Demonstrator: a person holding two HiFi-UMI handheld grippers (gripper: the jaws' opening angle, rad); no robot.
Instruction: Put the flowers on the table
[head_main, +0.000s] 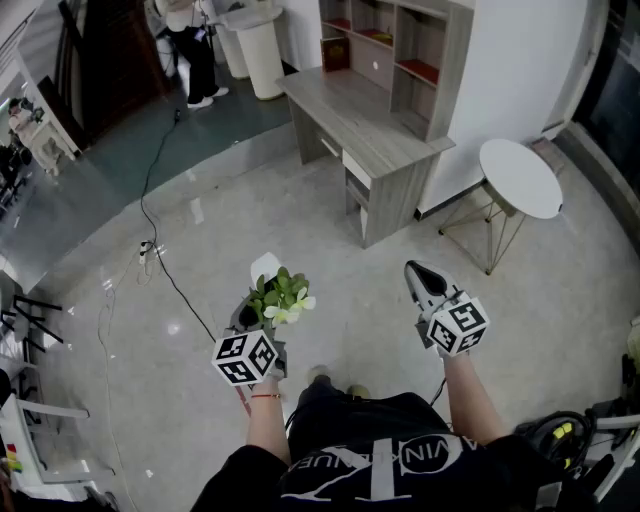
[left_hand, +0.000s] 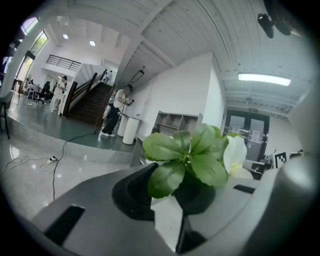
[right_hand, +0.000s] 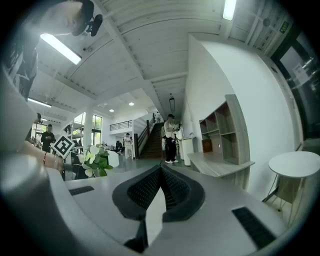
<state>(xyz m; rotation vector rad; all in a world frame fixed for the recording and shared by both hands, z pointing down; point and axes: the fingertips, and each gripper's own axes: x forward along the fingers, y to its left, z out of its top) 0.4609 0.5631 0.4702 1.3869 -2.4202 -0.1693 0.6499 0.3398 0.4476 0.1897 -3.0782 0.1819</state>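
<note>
So, left gripper (head_main: 256, 308) is clamped on the flowers (head_main: 283, 297), held out above the floor (head_main: 340, 250); right gripper (head_main: 420, 278) is closed and empty. Desk (head_main: 360, 120) lies well ahead, round table (head_main: 520, 178) ahead-right, nearer the right gripper.

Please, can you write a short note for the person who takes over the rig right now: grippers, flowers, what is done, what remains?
Left gripper: jaws shut on the flowers, held upright above the floor.
Right gripper: jaws together, empty.
Ahead: wooden desk, with a round white table to its right; the flowers are on neither.
Done: flowers in grasp.
Left: carry them to a table, set them down, release.
</note>
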